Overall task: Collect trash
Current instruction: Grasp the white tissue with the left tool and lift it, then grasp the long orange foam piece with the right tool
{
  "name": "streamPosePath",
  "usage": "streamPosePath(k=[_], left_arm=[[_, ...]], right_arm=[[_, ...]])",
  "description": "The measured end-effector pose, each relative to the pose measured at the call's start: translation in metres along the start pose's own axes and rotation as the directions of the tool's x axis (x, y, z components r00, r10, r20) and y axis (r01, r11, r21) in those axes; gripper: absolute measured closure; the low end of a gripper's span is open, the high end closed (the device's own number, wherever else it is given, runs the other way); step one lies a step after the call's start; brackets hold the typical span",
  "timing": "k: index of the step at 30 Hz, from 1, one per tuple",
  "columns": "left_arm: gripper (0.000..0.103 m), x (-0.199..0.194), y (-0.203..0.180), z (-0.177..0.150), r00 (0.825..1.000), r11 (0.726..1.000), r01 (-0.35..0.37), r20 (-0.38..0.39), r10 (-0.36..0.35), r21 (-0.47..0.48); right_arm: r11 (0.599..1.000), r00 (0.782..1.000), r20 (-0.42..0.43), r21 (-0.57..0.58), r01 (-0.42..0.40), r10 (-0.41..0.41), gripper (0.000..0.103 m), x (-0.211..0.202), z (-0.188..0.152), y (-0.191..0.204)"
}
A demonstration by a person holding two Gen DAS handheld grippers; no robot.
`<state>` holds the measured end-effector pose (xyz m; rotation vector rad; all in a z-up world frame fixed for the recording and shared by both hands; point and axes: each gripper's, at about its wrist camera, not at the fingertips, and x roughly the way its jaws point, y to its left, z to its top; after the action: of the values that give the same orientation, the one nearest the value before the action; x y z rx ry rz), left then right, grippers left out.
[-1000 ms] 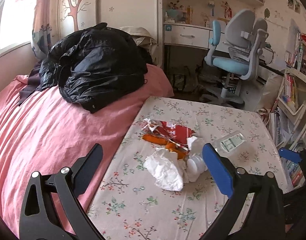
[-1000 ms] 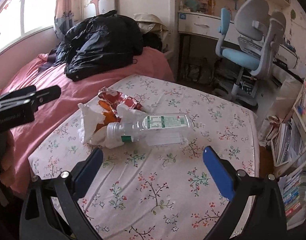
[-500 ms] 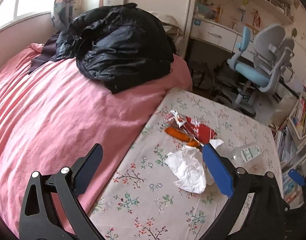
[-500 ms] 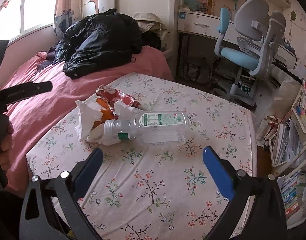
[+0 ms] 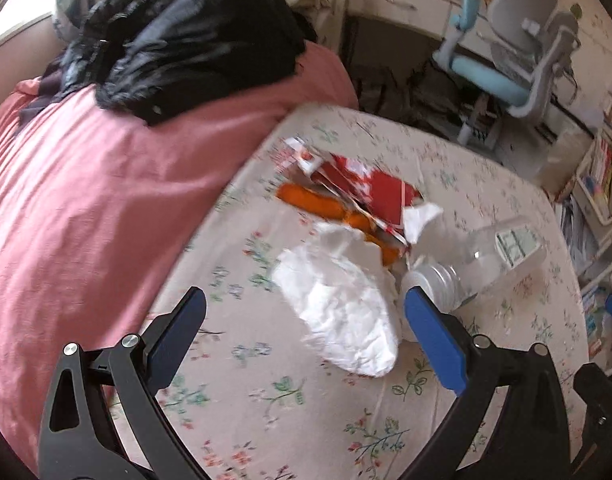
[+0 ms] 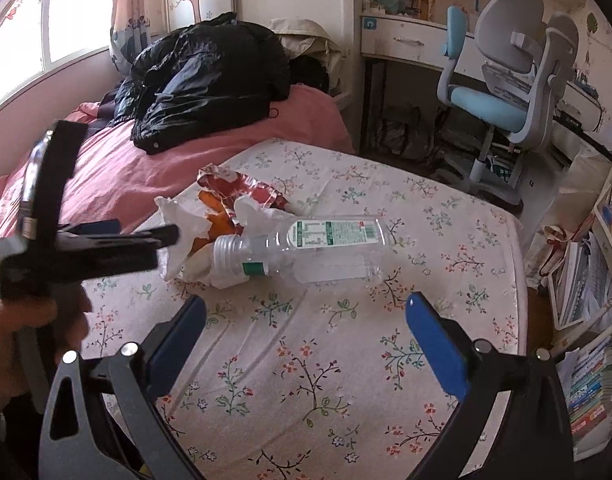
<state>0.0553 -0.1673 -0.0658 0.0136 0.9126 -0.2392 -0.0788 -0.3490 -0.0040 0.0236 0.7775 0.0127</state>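
- Trash lies in one heap on the flowered table (image 6: 346, 360), near the edge that meets the pink bed (image 5: 85, 200); nothing has been lifted yet.
- Bottle (image 6: 326, 244): clear plastic, on its side, neck pressed into the heap, body pointing away toward the chair side.
- Tissue (image 5: 338, 300): crumpled white wad, touching the bottle's neck and partly over the orange peel (image 5: 318, 202).
- Wrapper (image 5: 370, 188): torn, red and white, at the far side of the heap, over the peel.
- Left gripper (image 5: 306, 312) hovers with jaws spread wide, the tissue between them, nothing held. Step in hand, as I judge it: the approach to the first pick.
- Right gripper (image 6: 306, 316) waits short of the bottle, jaws likewise wide and empty.
- Next move calls for lowering the left jaws around the tissue and closing gently; the wad is soft and may drag the peel along.
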Motion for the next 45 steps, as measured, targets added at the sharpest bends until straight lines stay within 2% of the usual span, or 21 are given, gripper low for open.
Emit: streamPosePath(k=[2, 3, 4, 5, 6, 7, 9, 12, 14, 17, 21, 27, 30, 33, 35, 36, 38, 39, 40, 45], left_arm=[[0.008, 0.007, -0.004, -0.001, 1.0, 1.0, -0.01, -0.01, 0.01, 0.005], [0.018, 0.009, -0.004, -0.001, 1.0, 1.0, 0.004, -0.019, -0.004, -0.003], [0.041, 0.012, -0.002, 0.0, 0.999, 0.999, 0.031, -0.036, -0.032, -0.022], [0.054, 0.015, 0.002, 0.0, 0.995, 0.996, 0.074, -0.064, -0.078, -0.056], [0.082, 0.018, 0.007, 0.001, 0.988, 0.988, 0.123, -0.084, -0.131, -0.093], [0.095, 0.019, 0.011, 0.001, 0.98, 0.979, 0.165, -0.093, -0.176, -0.122], [0.096, 0.011, 0.02, 0.004, 0.969, 0.958, 0.223, -0.07, -0.238, -0.179], [0.096, -0.019, 0.032, 0.011, 0.959, 0.936, 0.283, 0.032, -0.283, -0.207], [0.096, -0.036, 0.037, 0.015, 0.95, 0.925, 0.312, 0.095, -0.298, -0.217], [0.096, -0.06, 0.045, 0.02, 0.944, 0.924, 0.318, 0.163, -0.288, -0.211], [0.096, -0.074, 0.056, 0.02, 0.939, 0.915, 0.329, 0.183, -0.292, -0.231], [0.096, -0.093, 0.081, 0.023, 0.932, 0.902, 0.335, 0.238, -0.274, -0.272], [0.096, -0.097, 0.093, 0.026, 0.933, 0.902, 0.326, 0.251, -0.259, -0.283], [0.096, -0.099, 0.102, 0.03, 0.928, 0.892, 0.338, 0.265, -0.262, -0.299], [0.096, -0.1, 0.107, 0.031, 0.923, 0.882, 0.352, 0.272, -0.272, -0.313], [0.096, -0.1, 0.111, 0.032, 0.921, 0.876, 0.359, 0.276, -0.276, -0.322], [0.096, -0.101, 0.117, 0.033, 0.917, 0.865, 0.37, 0.283, -0.282, -0.337], [0.096, -0.102, 0.12, 0.033, 0.915, 0.86, 0.375, 0.287, -0.284, -0.345], [0.096, -0.102, 0.122, 0.034, 0.913, 0.856, 0.379, 0.29, -0.286, -0.35], [0.096, -0.103, 0.13, 0.037, 0.904, 0.839, 0.403, 0.302, -0.303, -0.366]], right_arm=[[1.0, 1.0, -0.007, 0.001, 0.002, -0.002, 0.007, 0.002, -0.001, -0.003], [1.0, 1.0, -0.012, 0.004, 0.001, -0.001, 0.007, 0.003, -0.002, -0.005], [1.0, 1.0, -0.016, 0.008, 0.001, -0.001, 0.007, 0.003, -0.002, -0.007], [1.0, 1.0, -0.02, 0.012, 0.001, -0.001, 0.007, 0.004, -0.003, -0.008], [1.0, 1.0, -0.026, 0.016, 0.001, -0.001, 0.007, 0.006, -0.003, -0.01], [1.0, 1.0, -0.031, 0.018, 0.001, 0.0, 0.007, 0.007, -0.004, -0.011], [1.0, 0.999, -0.039, 0.03, -0.009, 0.011, 0.007, 0.008, -0.004, -0.012], [0.999, 0.999, -0.045, 0.036, -0.027, 0.029, 0.007, 0.009, -0.004, -0.009], [0.999, 0.998, -0.051, 0.018, -0.032, 0.033, 0.007, 0.01, -0.005, -0.003], [0.999, 0.996, -0.076, -0.013, -0.049, 0.048, 0.007, 0.014, -0.009, 0.008], [0.995, 0.992, -0.099, -0.048, -0.088, 0.083, 0.007, 0.019, -0.011, 0.028], [0.968, 0.977, -0.054, -0.137, -0.21, 0.205, 0.007, 0.012, -0.003, 0.069], [0.933, 0.944, -0.043, -0.14, -0.331, 0.328, 0.008, 0.015, 0.002, 0.089], [0.911, 0.917, -0.053, -0.105, -0.4, 0.396, 0.016, 0.03, 0.01, 0.105], [0.908, 0.909, -0.047, -0.044, -0.417, 0.415, 0.016, 0.049, 0.019, 0.113], [0.903, 0.902, -0.045, 0.014, -0.429, 0.43, 0.017, 0.06, 0.024, 0.112], [0.866, 0.876, -0.062, 0.198, -0.459, 0.479, 0.02, 0.092, 0.034, 0.106], [0.856, 0.872, -0.072, 0.247, -0.454, 0.484, 0.023, 0.103, 0.037, 0.105], [0.851, 0.873, -0.085, 0.284, -0.441, 0.481, 0.023, 0.112, 0.039, 0.104], [0.877, 0.919, -0.127, 0.372, -0.306, 0.374, 0.026, 0.147, 0.048, 0.097]])
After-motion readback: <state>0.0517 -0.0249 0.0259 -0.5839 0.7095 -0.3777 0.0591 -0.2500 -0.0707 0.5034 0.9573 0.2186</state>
